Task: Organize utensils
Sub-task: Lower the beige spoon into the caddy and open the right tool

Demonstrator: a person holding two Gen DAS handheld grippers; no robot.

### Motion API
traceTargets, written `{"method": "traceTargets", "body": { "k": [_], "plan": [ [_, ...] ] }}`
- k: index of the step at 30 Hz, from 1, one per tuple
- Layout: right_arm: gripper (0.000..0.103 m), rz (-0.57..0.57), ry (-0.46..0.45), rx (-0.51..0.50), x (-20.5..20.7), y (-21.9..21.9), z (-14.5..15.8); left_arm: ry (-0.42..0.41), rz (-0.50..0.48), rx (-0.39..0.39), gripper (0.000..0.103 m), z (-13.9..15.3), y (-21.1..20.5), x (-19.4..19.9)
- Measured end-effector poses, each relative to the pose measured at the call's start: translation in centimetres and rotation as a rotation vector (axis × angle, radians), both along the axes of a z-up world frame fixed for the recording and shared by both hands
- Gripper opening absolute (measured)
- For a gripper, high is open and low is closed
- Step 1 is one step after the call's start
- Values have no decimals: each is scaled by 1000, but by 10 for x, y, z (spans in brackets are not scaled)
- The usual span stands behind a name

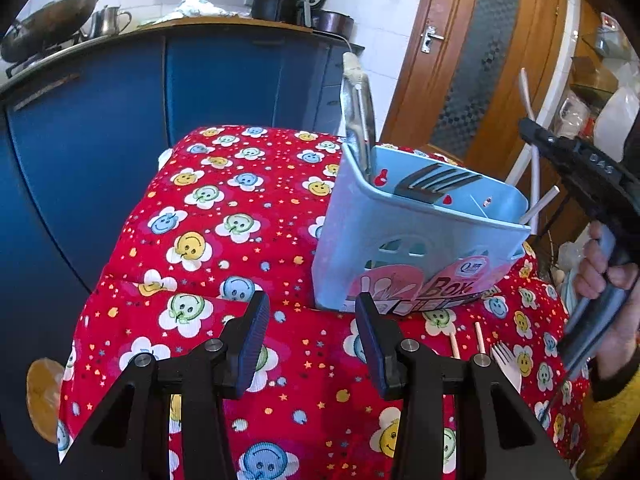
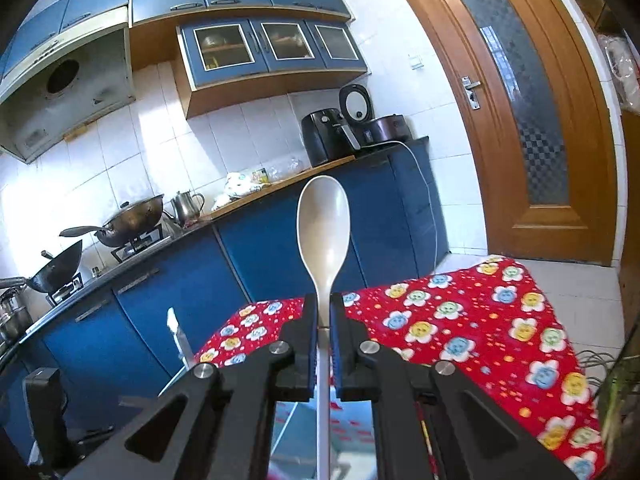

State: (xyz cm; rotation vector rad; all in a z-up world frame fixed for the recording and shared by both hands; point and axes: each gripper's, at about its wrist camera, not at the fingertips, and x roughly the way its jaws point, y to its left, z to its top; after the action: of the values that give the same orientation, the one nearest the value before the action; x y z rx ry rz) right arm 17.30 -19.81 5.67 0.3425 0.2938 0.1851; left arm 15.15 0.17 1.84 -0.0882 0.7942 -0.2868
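Note:
A light blue utensil box (image 1: 404, 252) stands on the red smiley tablecloth (image 1: 224, 216). It holds a metal fork (image 1: 436, 182), a metal utensil with a pale handle (image 1: 360, 108) and white sticks (image 1: 536, 184). My left gripper (image 1: 312, 332) is open and empty, low in front of the box. My right gripper (image 2: 324, 320) is shut on the handle of a white plastic spoon (image 2: 324, 224), bowl pointing up, above the box (image 2: 296, 428). In the left wrist view the right gripper body (image 1: 580, 172) hovers at the box's right end. A white plastic fork (image 1: 506, 360) and two pink sticks (image 1: 466, 340) lie on the cloth.
Blue kitchen cabinets (image 1: 200, 80) stand behind the table, with woks (image 2: 132, 216), a kettle (image 2: 186, 204) and an air fryer (image 2: 324, 136) on the counter. A wooden door (image 2: 532, 120) is at the right. The cloth-covered table edge (image 2: 560, 320) drops off to the right.

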Motion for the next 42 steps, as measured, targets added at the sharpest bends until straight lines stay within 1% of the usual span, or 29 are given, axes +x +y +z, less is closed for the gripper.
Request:
{"method": "traceTargets", "body": {
  "k": [6,10,13,14,16,18,19,21,23,24,30,35,38,42],
  "plan": [
    [8,10,-22,-89,2,14,-14,9,1,-10,46,-4,2,3],
    [8,31,2,-128,-2,20,-20,12,-3,-14,46,-5,0,4],
    [9,57,45,-155,-2,25,-24,13,-5,-16,46,-6,-1,3],
    [11,68,59,-156,-3,27,-25,15,-6,-16,46,-6,-2,3],
    [26,71,73,-150,-5,27,-26,15,-6,-17,46,-5,-2,1],
    [33,74,74,-130,-9,25,-24,12,-8,-19,46,-4,-3,-1],
    [39,70,74,-125,-11,25,-24,9,-8,-21,46,-3,-3,-3],
    [44,70,65,-112,-16,24,-20,6,-9,-26,46,-1,-3,-6],
    [46,66,49,-112,-24,24,-14,1,-10,-30,46,1,-2,-9],
    [50,63,39,-112,-29,23,-10,-1,-11,-31,46,2,-2,-10],
    [55,50,-9,-103,-54,24,10,-15,-15,-37,46,8,-1,-21],
    [56,41,-30,-99,-79,25,23,-38,-16,-20,46,15,-2,-35],
    [56,40,-15,-95,-93,27,27,-51,-20,-10,46,18,-3,-42],
    [56,35,37,-108,-110,31,25,-56,-31,2,46,20,-7,-53]
  ]
}}
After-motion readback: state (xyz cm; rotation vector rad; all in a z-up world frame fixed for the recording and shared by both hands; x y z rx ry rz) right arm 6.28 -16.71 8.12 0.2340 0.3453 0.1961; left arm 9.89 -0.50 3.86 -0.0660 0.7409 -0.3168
